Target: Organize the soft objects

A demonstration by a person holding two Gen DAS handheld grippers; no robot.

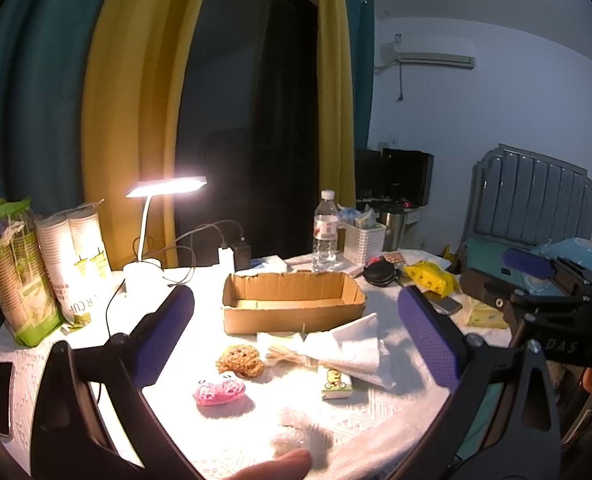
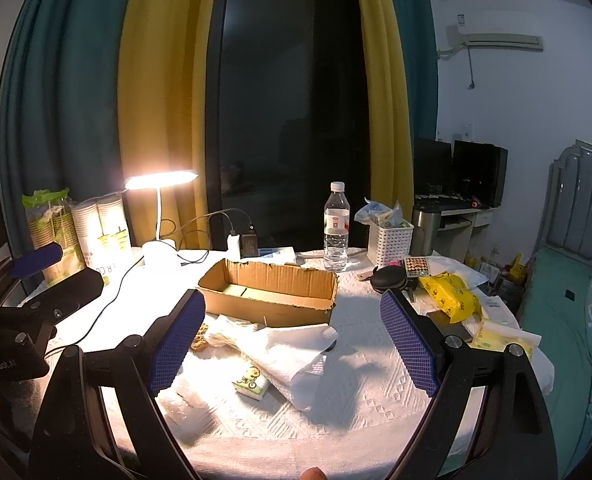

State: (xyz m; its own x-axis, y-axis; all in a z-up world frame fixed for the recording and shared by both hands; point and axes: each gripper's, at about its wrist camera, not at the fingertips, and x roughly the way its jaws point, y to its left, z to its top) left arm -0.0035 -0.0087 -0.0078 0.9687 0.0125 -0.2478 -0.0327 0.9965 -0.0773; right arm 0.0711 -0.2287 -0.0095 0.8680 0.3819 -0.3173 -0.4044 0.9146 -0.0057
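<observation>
Left wrist view: the left gripper [image 1: 296, 332] hangs spread wide and empty above the table [image 1: 375, 432]. At lower centre lies the pink crocheted toy [image 1: 219, 390], long axis left-right; just above it sits the brown crocheted toy [image 1: 240, 360]. The cardboard box [image 1: 294, 304] runs left-right at mid-frame. In the right wrist view, the right gripper [image 2: 292, 340] is likewise spread, grasping nothing, over white tissue [image 2: 292, 356] and a tissue packet [image 2: 251, 382].

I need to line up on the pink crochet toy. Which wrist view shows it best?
The left wrist view: the pink crochet toy lies in full sight on the white cloth, between that tool's open fingers, beside the brown crochet toy. In the right wrist view I cannot find it; it seems hidden behind that tool's left finger.
</observation>
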